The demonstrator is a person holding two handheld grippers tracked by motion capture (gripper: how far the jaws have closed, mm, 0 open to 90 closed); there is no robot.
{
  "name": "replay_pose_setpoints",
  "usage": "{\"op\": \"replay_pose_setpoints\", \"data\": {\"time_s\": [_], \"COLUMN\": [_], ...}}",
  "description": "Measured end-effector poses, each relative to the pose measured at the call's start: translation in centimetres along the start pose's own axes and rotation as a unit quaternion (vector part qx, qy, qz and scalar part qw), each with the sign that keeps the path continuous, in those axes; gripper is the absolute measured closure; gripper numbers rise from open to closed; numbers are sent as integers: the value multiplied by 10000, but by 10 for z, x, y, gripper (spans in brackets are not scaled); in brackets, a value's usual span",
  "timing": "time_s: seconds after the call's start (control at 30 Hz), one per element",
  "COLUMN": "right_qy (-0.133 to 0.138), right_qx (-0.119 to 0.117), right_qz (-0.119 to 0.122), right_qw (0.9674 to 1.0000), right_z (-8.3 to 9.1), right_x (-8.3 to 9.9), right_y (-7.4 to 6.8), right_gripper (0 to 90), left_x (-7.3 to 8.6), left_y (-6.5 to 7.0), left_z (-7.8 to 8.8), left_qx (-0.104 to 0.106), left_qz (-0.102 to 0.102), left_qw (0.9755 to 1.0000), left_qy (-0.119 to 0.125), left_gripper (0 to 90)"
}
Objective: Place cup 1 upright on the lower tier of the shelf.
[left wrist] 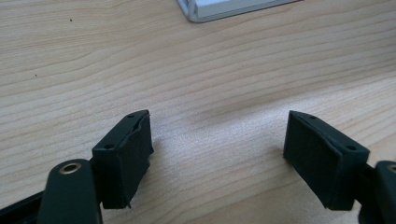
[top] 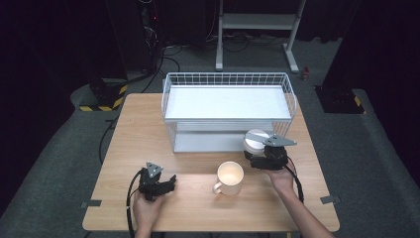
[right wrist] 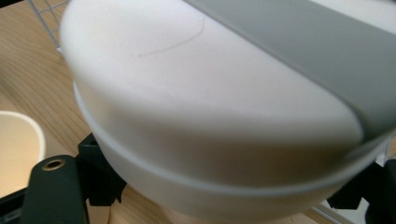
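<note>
**White on pale wood**

The lidded container point(top: 255, 142) is plain white, as is the wire rack point(top: 228, 79) at twelve o'clock. The mug point(top: 230, 177) is cream. The table point(top: 143, 134) shows light wood grain. Both the left gripper point(top: 166, 186) and right gripper point(top: 261, 154) are black.

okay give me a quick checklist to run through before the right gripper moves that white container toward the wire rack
1. Grip on the white container: ok, the right gripper has it between its jaws.
2. Container shut: cannot tell; a seam runs around it, but no catch is visible.
3. Room on the wire rack: ok, its white top shelf is bare.
4. Cup out of the way: ok, it stands apart on the table, nearer the person than the rack.
5. Left gripper out of the way: ok, open and holding nothing, low over the table at the near left.
6. Lower shelf clearance: cannot tell from here.
</note>
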State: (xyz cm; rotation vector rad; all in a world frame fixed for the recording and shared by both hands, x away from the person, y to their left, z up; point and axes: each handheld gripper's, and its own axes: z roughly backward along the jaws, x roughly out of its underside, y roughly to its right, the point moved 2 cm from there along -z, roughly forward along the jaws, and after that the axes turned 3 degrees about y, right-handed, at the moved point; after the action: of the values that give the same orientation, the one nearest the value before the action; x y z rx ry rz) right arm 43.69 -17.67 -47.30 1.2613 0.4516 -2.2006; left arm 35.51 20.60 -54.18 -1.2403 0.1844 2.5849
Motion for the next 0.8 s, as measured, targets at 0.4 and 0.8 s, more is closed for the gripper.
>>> {"op": "replay_pose_setpoints", "data": {"time_s": [0.4, 0.8], "right_qy": [-52, -101], "right_qx": [195, 351], "right_qz": [-60, -41], "right_qw": [9998, 9993], "right_z": [-9, -27], "right_x": [-11, -22], "right_y": [3, 9], "right_gripper": [187, 187], "left_x": [0, 0], "left_y": [-1, 1], "left_z": [0, 0], "left_qx": [45, 60], "left_qz": [-85, -65], "left_qw": [9999, 10000], "left_qy": [-41, -20], "left_gripper": [238, 242]}}
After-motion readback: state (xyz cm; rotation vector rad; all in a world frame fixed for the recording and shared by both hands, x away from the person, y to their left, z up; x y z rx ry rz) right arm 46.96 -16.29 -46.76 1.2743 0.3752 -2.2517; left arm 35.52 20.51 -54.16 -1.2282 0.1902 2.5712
